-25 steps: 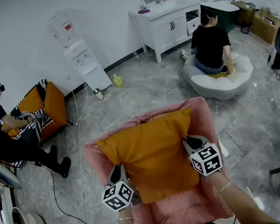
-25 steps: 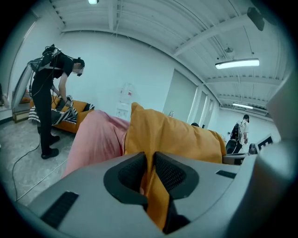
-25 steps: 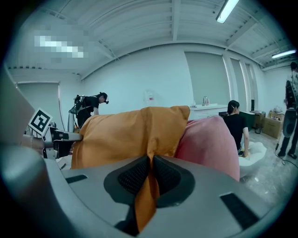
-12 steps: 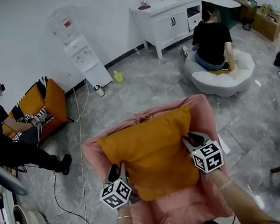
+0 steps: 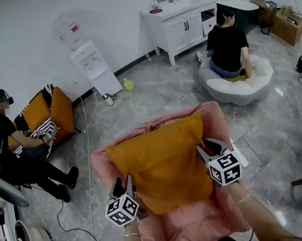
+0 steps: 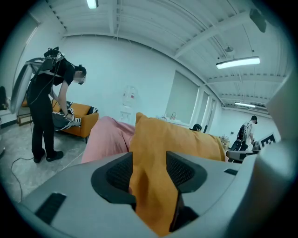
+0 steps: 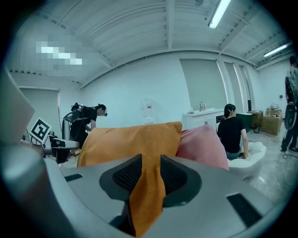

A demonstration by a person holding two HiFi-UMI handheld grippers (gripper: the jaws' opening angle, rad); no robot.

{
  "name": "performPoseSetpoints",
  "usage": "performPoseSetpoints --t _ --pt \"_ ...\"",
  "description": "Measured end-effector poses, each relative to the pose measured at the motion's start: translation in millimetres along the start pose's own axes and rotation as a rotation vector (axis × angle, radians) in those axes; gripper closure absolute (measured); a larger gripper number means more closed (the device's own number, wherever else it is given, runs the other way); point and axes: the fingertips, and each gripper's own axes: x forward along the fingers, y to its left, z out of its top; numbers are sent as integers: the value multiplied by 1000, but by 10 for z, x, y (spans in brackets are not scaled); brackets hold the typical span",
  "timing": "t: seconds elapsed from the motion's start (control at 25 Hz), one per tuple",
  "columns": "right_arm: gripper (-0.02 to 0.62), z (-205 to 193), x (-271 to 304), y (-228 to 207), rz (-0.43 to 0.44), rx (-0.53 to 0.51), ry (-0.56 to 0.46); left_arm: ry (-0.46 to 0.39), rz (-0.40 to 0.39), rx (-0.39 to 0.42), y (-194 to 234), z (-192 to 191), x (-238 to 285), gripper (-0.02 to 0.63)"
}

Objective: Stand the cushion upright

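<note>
Both pairs of fingers have just been opening, and the two grippers have been eased slightly outward since the earlier frames.

Nearest, the left gripper [image 5: 124,182] and right gripper [image 5: 210,148] are seen at the lower corners of the orange cushion [image 5: 162,162].

The cushion is stood on the seat of the pink armchair [image 5: 220,122] and leaned against its back. It is plump and creased, with pointed top corners.

In the gripper views the left fingers [image 6: 116,174] and right fingers [image 7: 128,175] are shown parted. A loose fold of cushion fabric lies between each pair, unclamped.

In the head view that fold is masked by the marker cubes [image 5: 121,210], but the cushion's whole face is given only there.

Farther off, an orange chair [image 5: 58,104], a water dispenser [image 5: 89,62] and a white cabinet [image 5: 182,25] are noted.
</note>
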Motion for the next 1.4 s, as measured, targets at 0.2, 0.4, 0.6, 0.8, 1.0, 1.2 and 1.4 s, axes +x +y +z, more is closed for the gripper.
performPoseSetpoints --t 0.2,0.4,0.6,0.8,1.0,1.2,1.4 --pt "480 80 -326 144 -1 -11 -13 -16 -5 27 -135 73 -308 405" --pt "503 125 -643 338 14 -20 -32 -34 -15 35 -238 104 -639 443" --pt "520 178 -969 527 26 -39 -50 -39 -37 54 -374 85 -979 466" --pt "538 254 -1322 754 31 -52 -70 -48 -56 86 -511 104 -1360 505" --pt "555 248 -1697 1043 38 -62 -80 -57 -87 109 -639 90 -1792 538" --pt "569 207 -2080 1281 42 -71 -91 -83 -103 120 -754 61 -2209 554" --pt "586 171 -2472 1500 53 -71 -101 -89 -116 115 -855 0 -2610 571"
